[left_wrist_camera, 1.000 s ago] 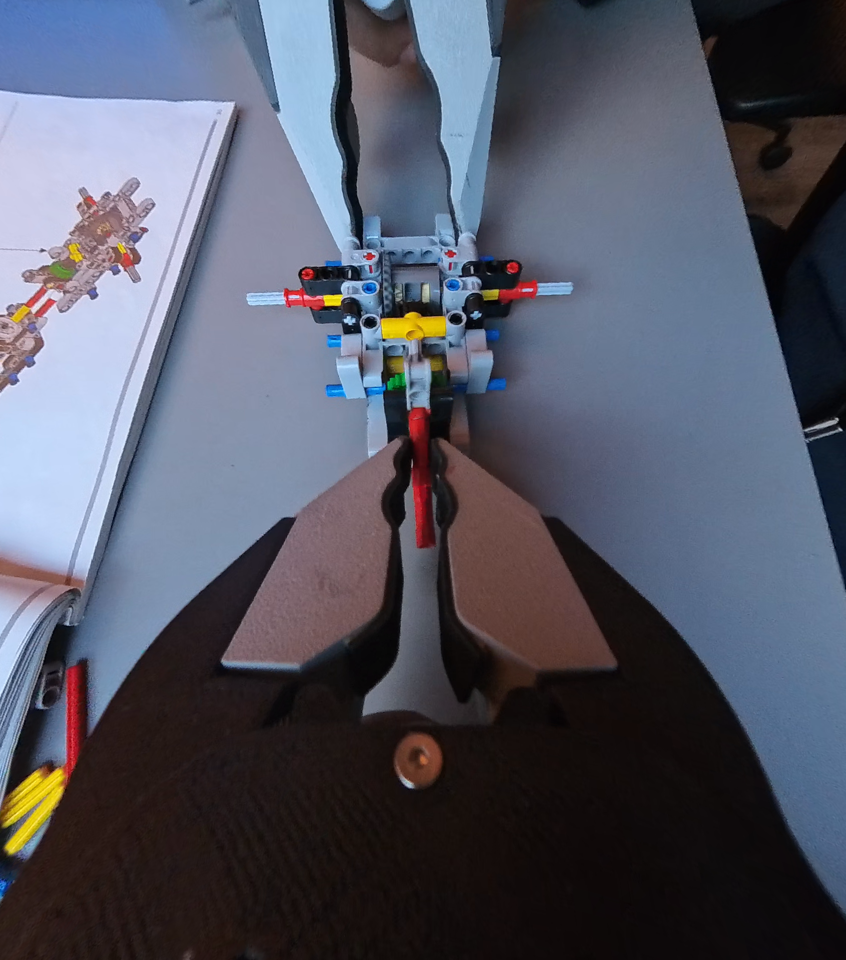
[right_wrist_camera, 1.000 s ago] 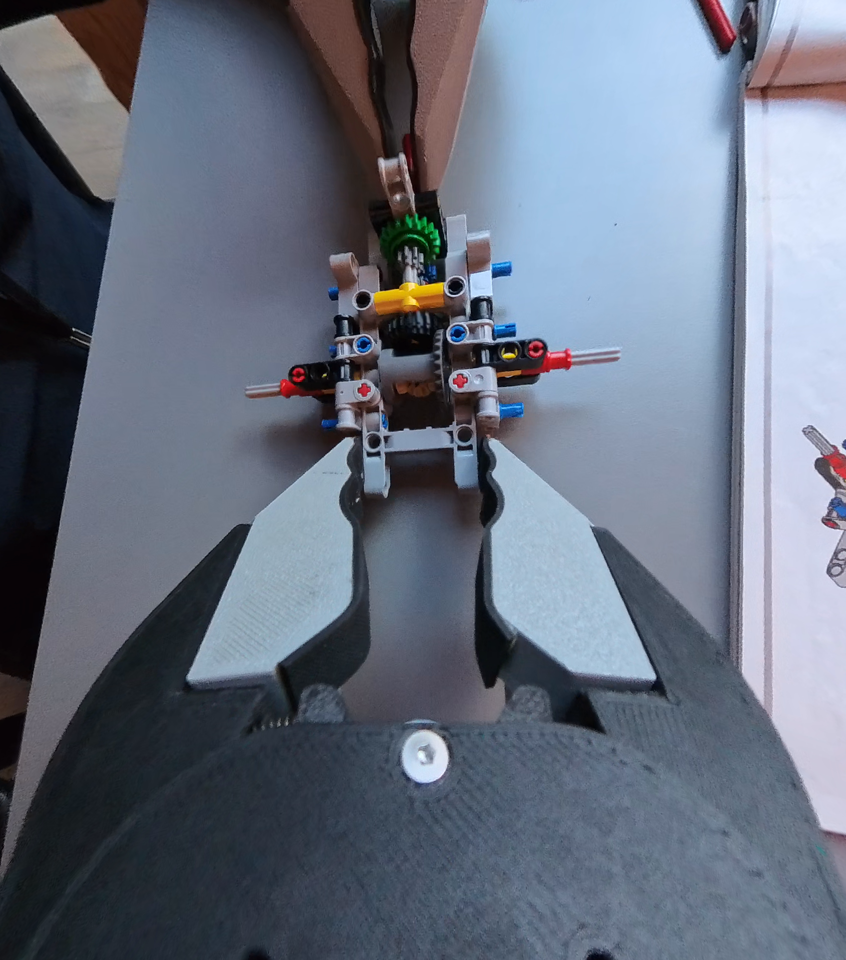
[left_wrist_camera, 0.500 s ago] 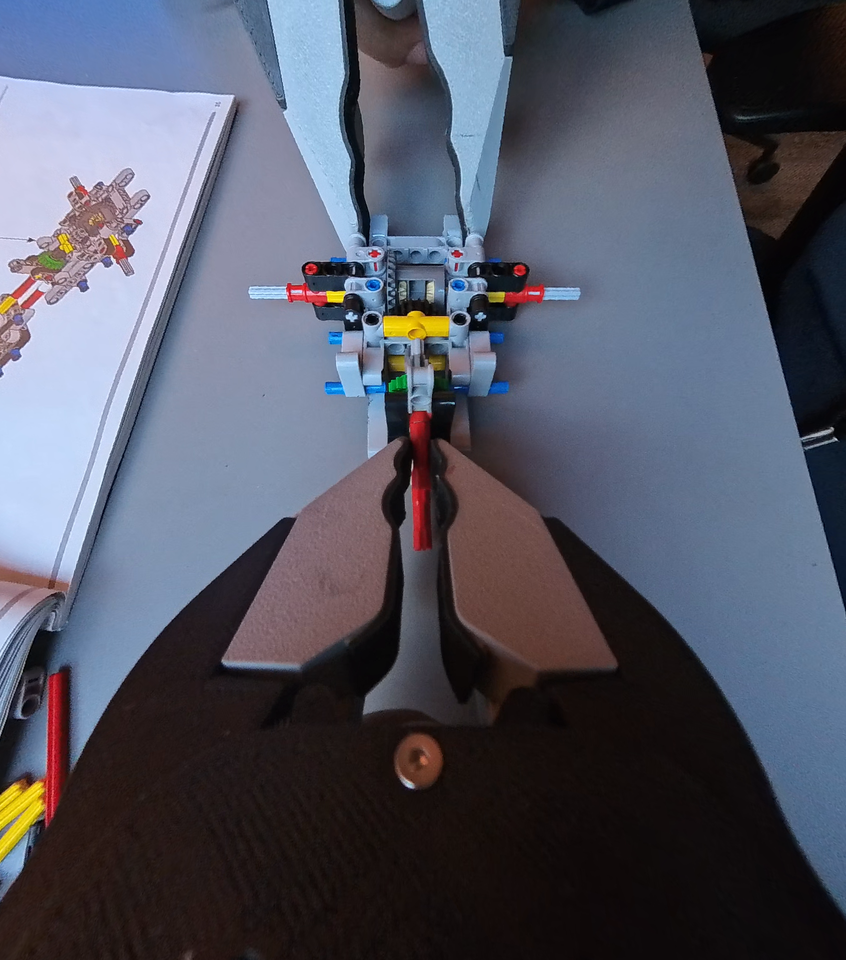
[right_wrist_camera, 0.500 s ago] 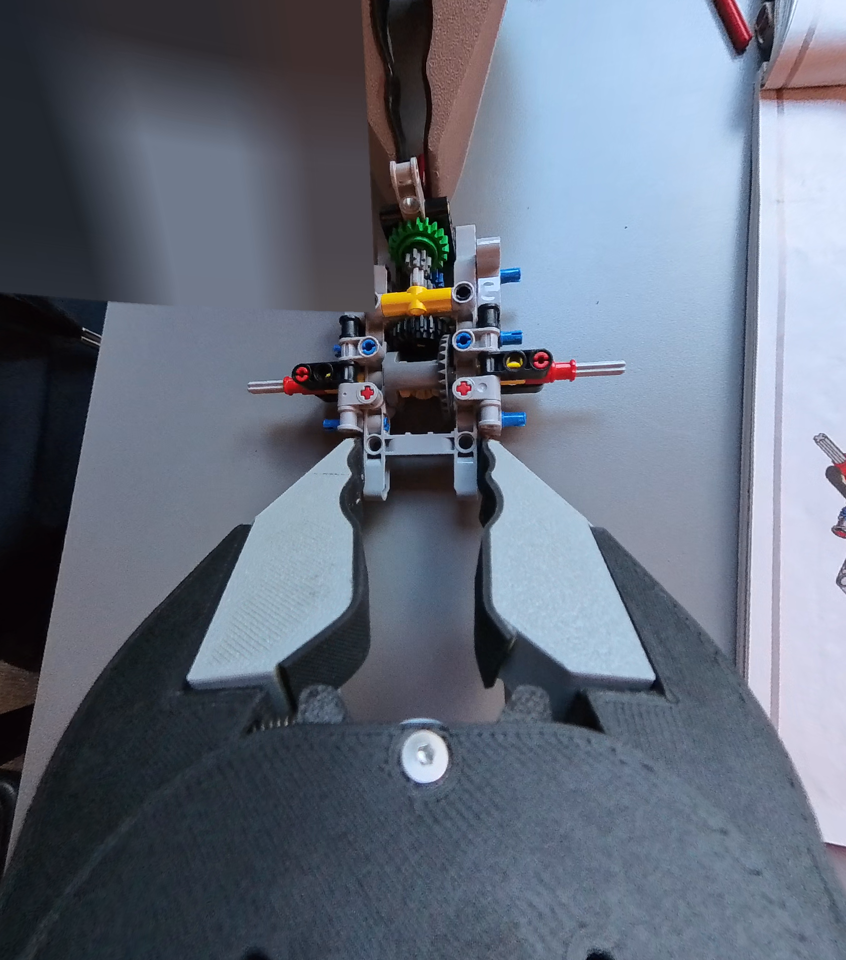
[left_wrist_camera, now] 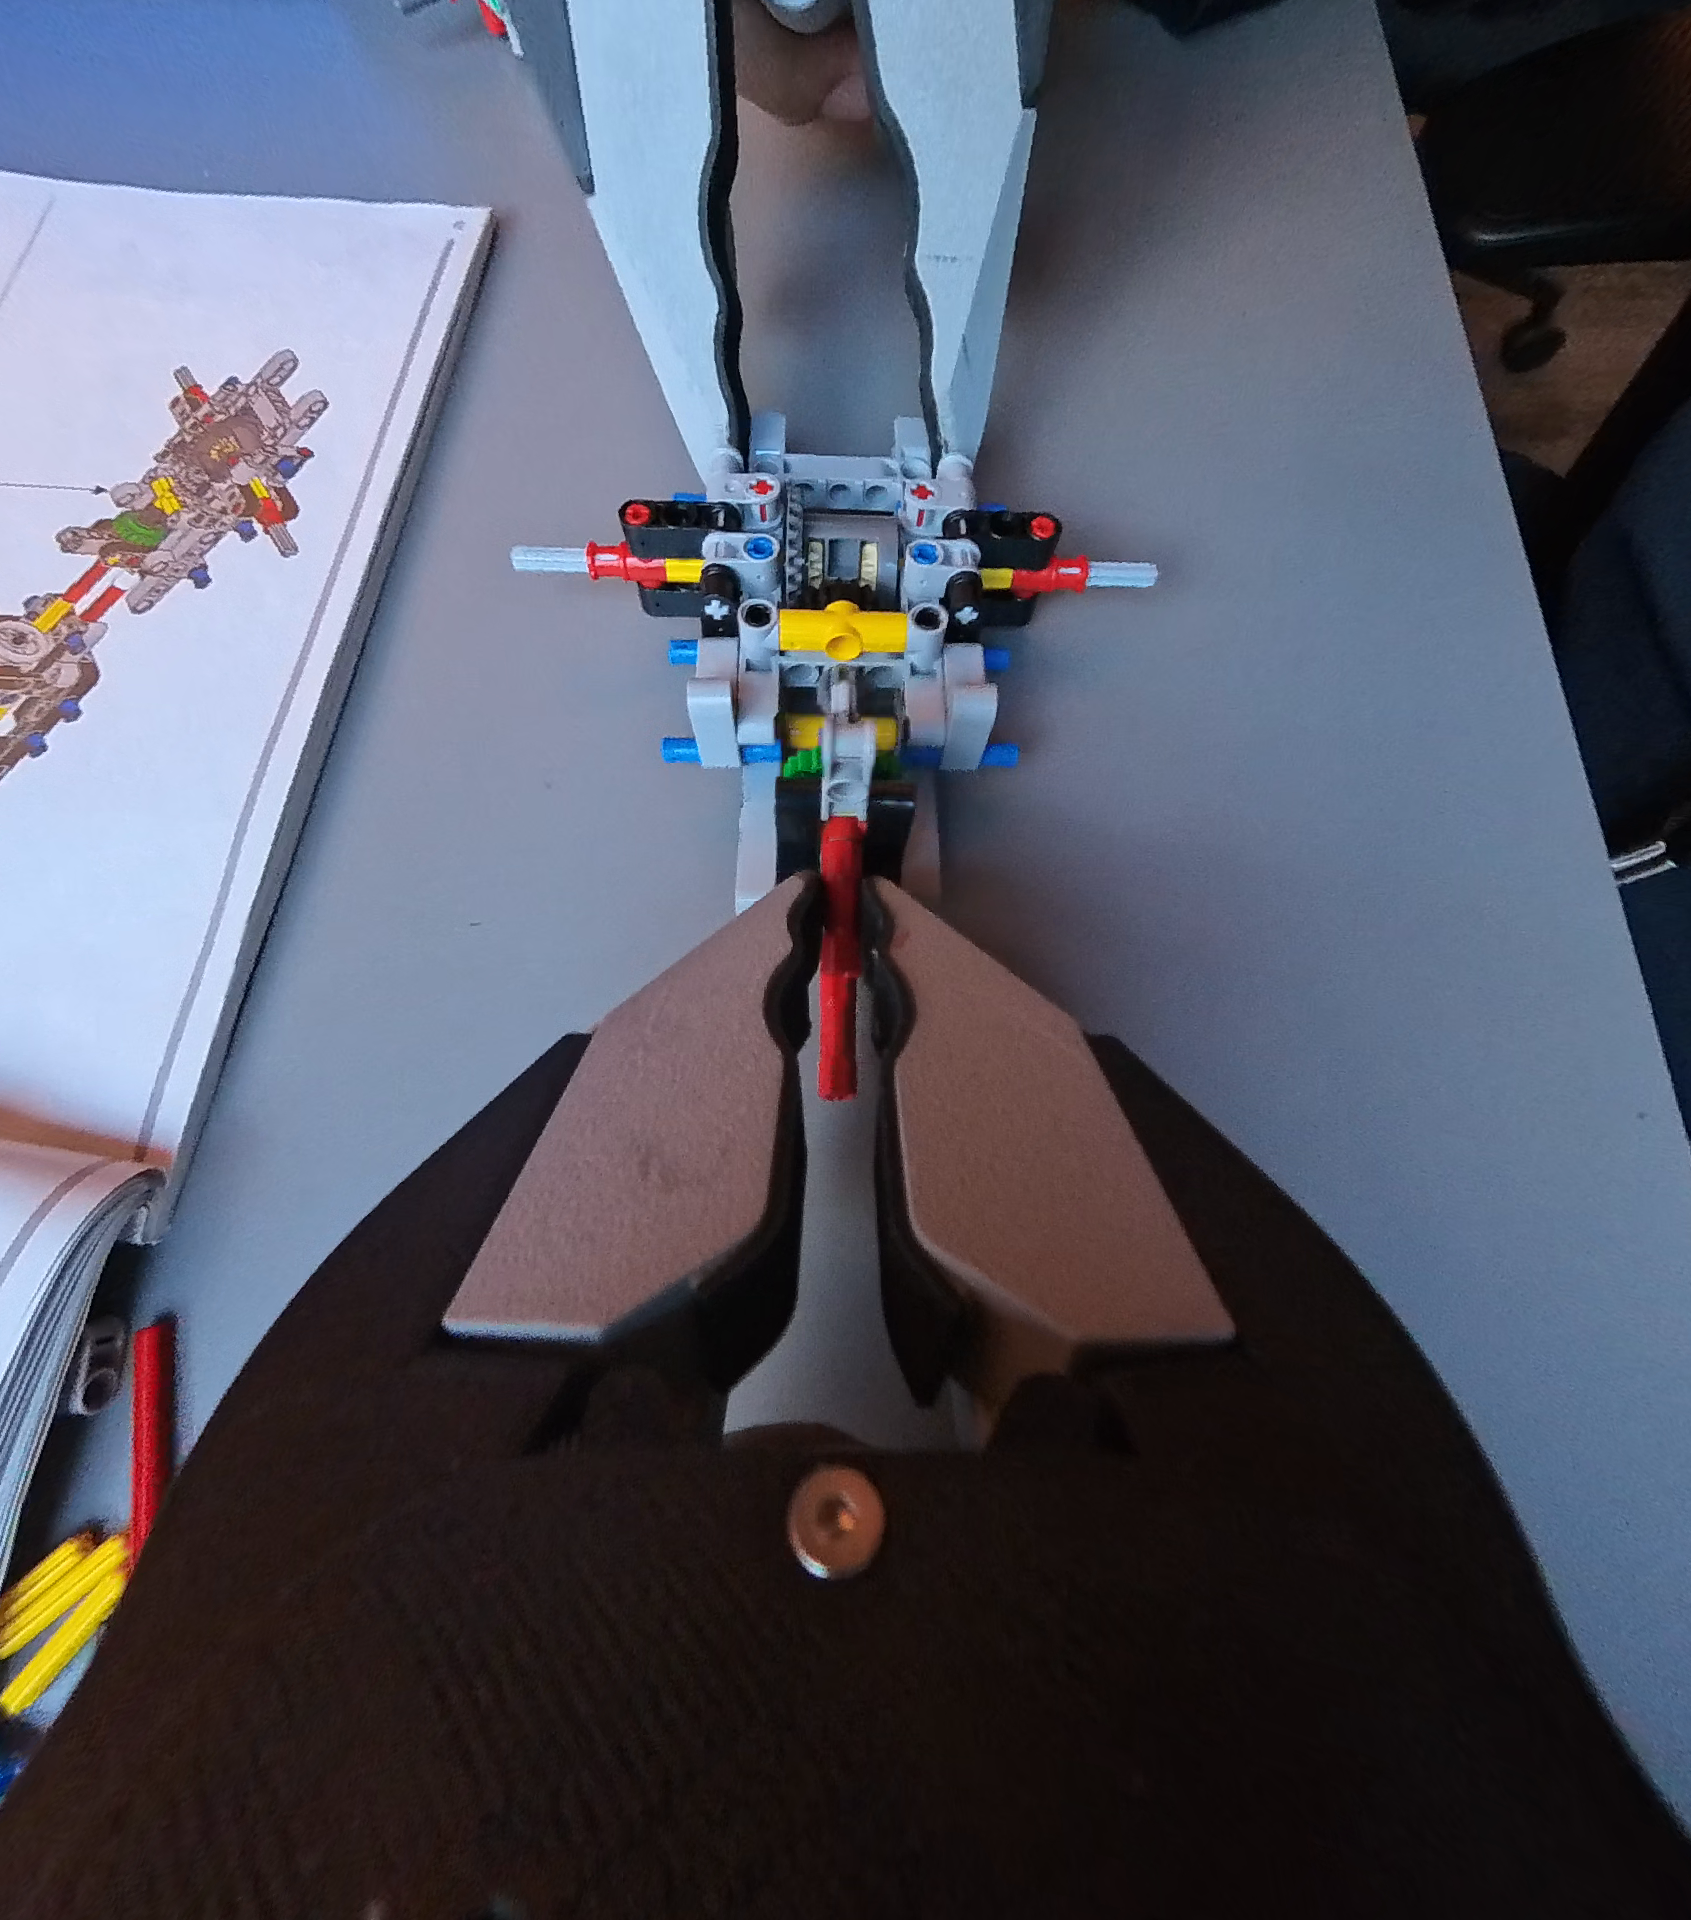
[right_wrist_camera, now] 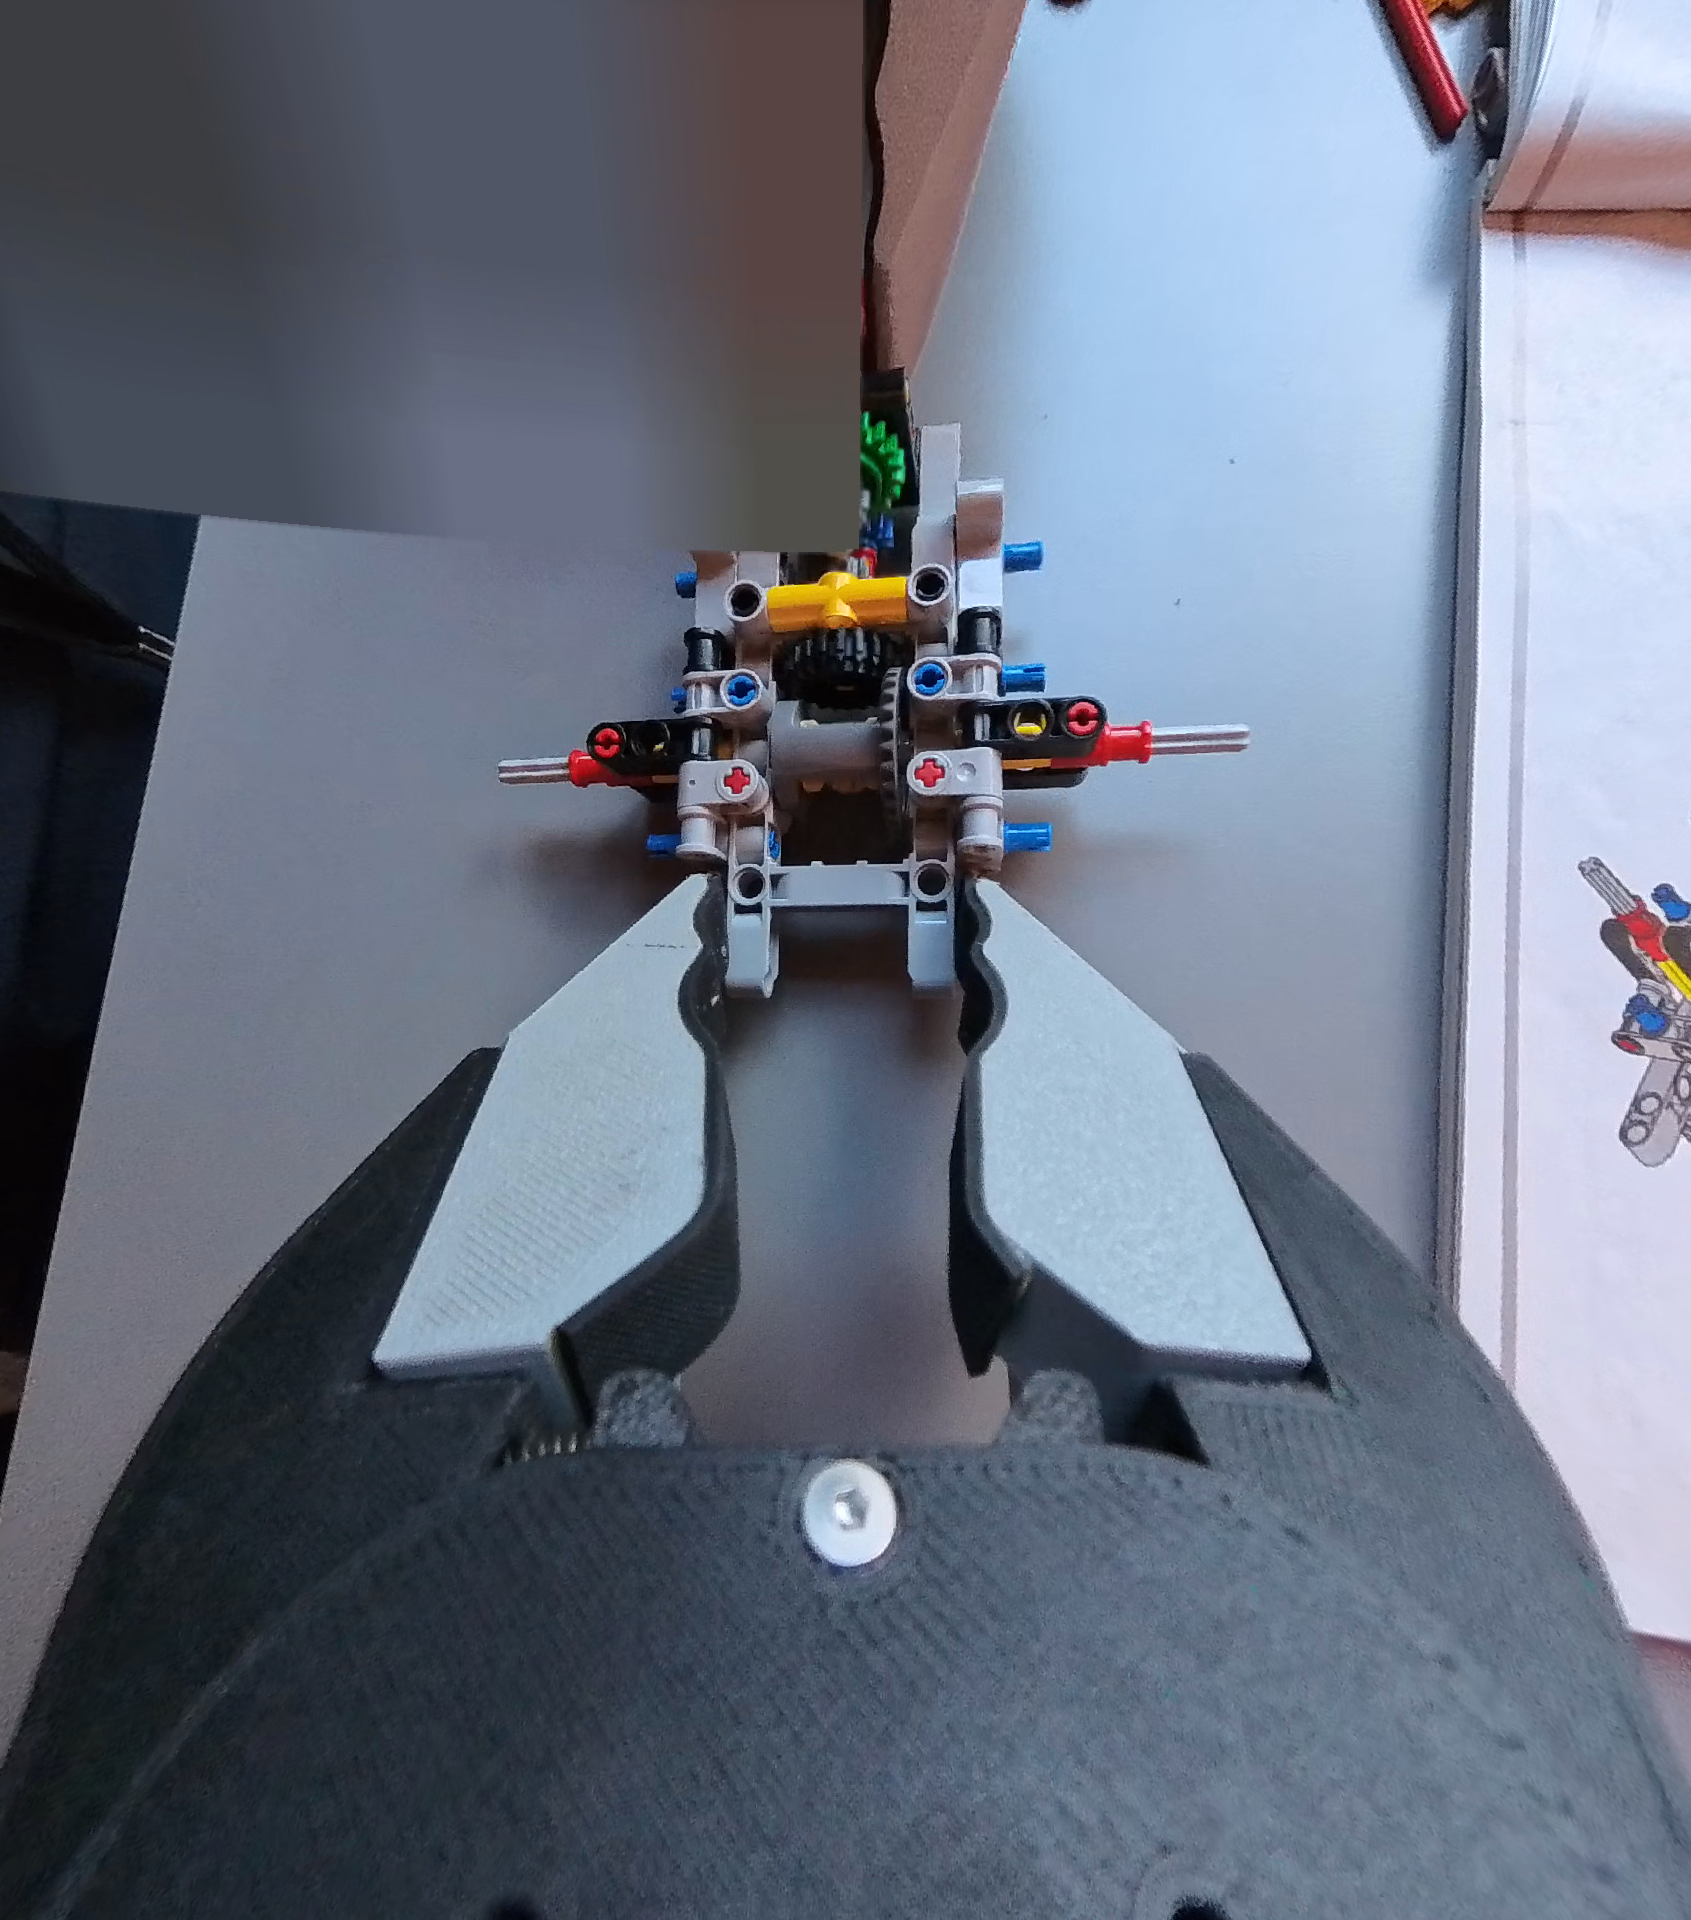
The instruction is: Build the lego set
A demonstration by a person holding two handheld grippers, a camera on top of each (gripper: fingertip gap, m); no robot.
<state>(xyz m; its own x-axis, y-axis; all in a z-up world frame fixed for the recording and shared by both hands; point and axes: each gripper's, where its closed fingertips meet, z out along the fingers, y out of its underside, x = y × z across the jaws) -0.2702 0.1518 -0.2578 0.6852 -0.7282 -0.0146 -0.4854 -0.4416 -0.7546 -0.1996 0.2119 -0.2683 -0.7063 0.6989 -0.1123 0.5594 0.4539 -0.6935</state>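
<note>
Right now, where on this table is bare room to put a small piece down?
Bare grey table lies between the brick assembly and the table's edge; a narrower strip separates it from the instruction booklet. Loose red and yellow rods crowd the booklet's corner.

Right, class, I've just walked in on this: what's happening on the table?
A person works a toy brick gear assembly on a grey table with two tools. The left hand-held gripper is shut on a red axle at one end of it; the right hand-held gripper clamps the grey frame at the opposite end. An open instruction booklet lies alongside.
</note>
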